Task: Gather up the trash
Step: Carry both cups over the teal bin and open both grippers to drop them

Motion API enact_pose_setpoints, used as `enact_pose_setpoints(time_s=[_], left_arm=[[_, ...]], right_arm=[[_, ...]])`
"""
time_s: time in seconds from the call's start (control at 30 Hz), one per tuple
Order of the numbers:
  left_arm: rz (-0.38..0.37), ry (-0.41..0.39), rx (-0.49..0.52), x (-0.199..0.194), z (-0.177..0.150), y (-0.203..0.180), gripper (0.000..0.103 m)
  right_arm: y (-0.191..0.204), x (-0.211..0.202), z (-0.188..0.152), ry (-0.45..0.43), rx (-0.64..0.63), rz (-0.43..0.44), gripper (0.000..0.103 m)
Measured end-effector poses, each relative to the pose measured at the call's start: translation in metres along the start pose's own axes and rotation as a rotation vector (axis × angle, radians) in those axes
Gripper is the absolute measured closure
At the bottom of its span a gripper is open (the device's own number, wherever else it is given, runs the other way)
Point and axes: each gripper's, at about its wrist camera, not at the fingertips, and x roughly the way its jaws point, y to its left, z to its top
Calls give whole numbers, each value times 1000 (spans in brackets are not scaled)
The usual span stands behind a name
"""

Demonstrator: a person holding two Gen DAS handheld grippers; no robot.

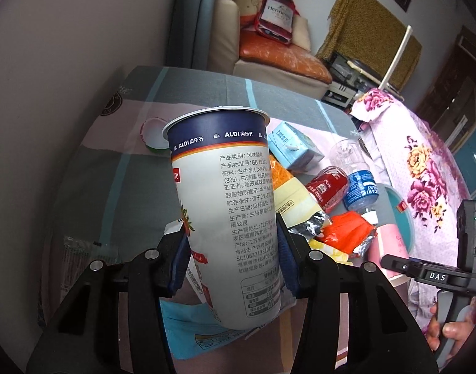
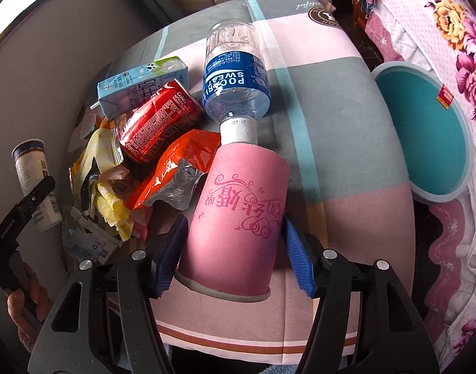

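My left gripper [image 1: 233,249] is shut on a tall white yogurt cup [image 1: 225,193] with a navy band, held upright above the cloth; both blue pads press its sides. The right wrist view shows that cup [image 2: 29,171] at the far left. My right gripper [image 2: 235,246] is shut on a pink paper cup [image 2: 235,205] whose rim faces the camera, low over the table. Beyond the pink cup lie a Pocari Sweat bottle [image 2: 235,74], a red cola can [image 2: 160,118], a pale blue milk carton [image 2: 141,84] and an orange foil wrapper [image 2: 175,165].
A checked grey and pink cloth [image 2: 331,124] covers the table. A round teal basin [image 2: 425,134] sits just off its right edge, against a floral bedspread [image 2: 440,31]. Crumpled yellow wrappers [image 2: 110,199] and paper scraps lie at the left. A sofa [image 1: 269,56] stands behind.
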Motion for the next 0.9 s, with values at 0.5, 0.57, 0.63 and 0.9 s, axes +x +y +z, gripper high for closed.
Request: enact_pose_setpoints(time_s=[0.5,0.57,0.63,0.9], left_arm=[[-228,96,299,45,18,-172,53],[-246,111,353,55,18,-202,53],[-264,134,396,69,16,-231,53],[-305,234,533,125,-5,-327,53]], right_arm=[[-102,-78,28,-228,204,-25,44],[-127,-87,30,-257,254,-36,44],[-150,-94,30,-280,294,-59,44],[-228,-104,24,-324,432,-112,44]])
